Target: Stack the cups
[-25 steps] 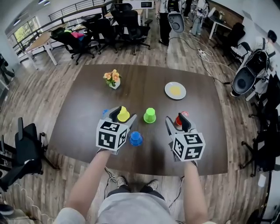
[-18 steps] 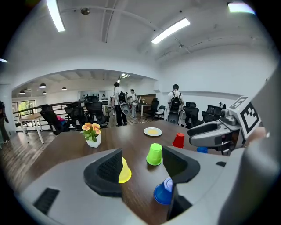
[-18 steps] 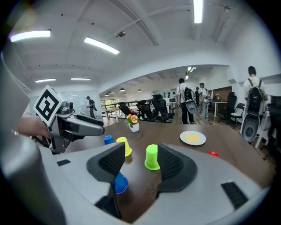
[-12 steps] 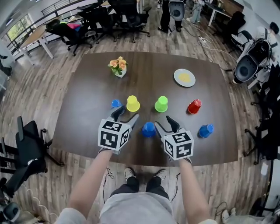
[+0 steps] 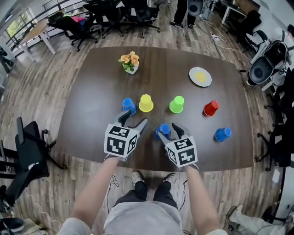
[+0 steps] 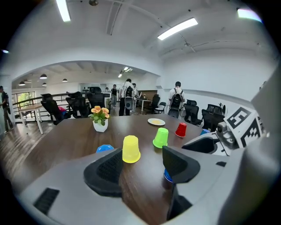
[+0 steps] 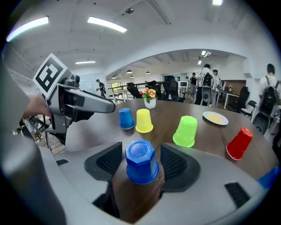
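"What surrounds the dark wooden table (image 5: 87,137)?"

"Black office chairs (image 5: 133,13) stand beyond its far edge and a lone chair (image 5: 27,158) stands off its left edge, all on a grey-brown plank floor (image 5: 41,96)."

"And the light?"

"Long ceiling strips (image 6: 178,28) glow above white walls (image 6: 206,74). A window (image 5: 16,28) lets in daylight at the far left."

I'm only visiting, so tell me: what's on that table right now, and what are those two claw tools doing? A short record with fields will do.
Surface: dark wooden table
Cups: left blue cup, yellow cup, green cup, red cup, right blue cup, near blue cup; none stacked
Other things: flower pot, plate
Left gripper: open, only bare table between its jaws
Right gripper: jaws have just been opening; near blue cup stands between them, not pressed
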### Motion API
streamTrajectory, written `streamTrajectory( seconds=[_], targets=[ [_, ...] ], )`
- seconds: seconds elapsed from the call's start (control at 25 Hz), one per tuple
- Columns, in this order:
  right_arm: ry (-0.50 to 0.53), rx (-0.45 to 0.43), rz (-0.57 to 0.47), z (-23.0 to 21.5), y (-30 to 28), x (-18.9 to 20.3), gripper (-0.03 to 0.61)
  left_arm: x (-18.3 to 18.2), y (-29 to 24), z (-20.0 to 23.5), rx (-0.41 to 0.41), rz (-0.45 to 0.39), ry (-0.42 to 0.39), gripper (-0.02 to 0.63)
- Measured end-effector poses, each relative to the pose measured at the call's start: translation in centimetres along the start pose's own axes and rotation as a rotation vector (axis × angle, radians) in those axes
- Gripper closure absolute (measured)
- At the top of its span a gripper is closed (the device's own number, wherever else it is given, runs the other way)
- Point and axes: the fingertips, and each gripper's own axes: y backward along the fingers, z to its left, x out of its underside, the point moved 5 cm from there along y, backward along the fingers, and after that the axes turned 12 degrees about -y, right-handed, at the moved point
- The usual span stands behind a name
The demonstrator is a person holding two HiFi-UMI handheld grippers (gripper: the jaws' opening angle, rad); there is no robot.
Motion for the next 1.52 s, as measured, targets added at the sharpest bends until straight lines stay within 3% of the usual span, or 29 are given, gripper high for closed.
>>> streamTrajectory(
  seconds=[0.2, 0.76, 1.12, 1.52],
  targets=[
    [0.071, 0.026, 0.046, -0.5, -0.6, 0.5, 0.356, 0.4, -0.1, 0.1, -0.005, 0.008, 0.009, 0.33],
    [0.005, 0.129, 0.0, -6.3, -0.1, -1.2, 0.356, 0.2, -1.5, 0.0, -0.022, 0.027, 0.013, 0.33],
    [-0.035, 0.097, -0.028, -6.2, 0.2, -2.3, 0.354, -0.3, -2.6, 0.7, -0.036, 0.024, 0.005, 0.325],
    [-0.045, 0.092, -0.096, -6.2, 0.8, -5.4, 0.354, 0.7, -4.2, 5.2, -0.11, 0.064, -0.015, 0.305]
  ],
)
